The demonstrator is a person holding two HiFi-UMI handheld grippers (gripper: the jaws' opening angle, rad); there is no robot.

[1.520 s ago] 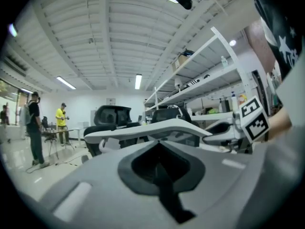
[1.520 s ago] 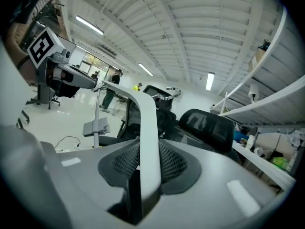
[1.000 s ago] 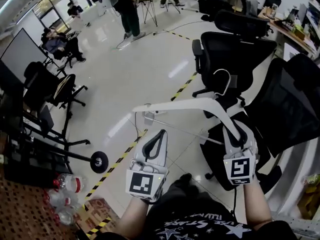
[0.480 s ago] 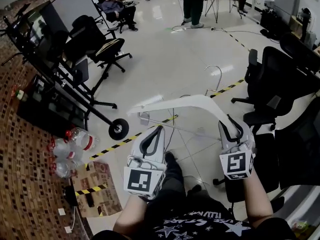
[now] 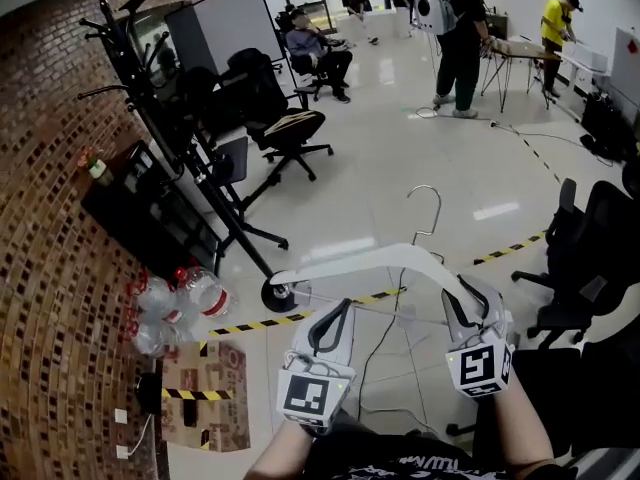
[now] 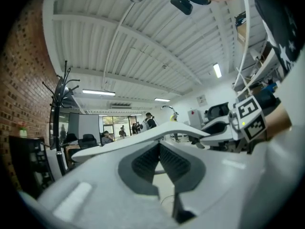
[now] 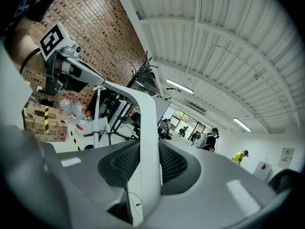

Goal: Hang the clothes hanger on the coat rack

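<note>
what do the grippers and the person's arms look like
The left gripper and right gripper are matching light grey shells with curved jaws lined with dark ribbed pads. Each carries a cube with black-and-white square markers. The person wears a black shirt with white print; no sleeve covers the forearms.

Coat rack (image 5: 122,30) newly in view — hanger (image 5: 365,259) seemingly nearer.
</note>
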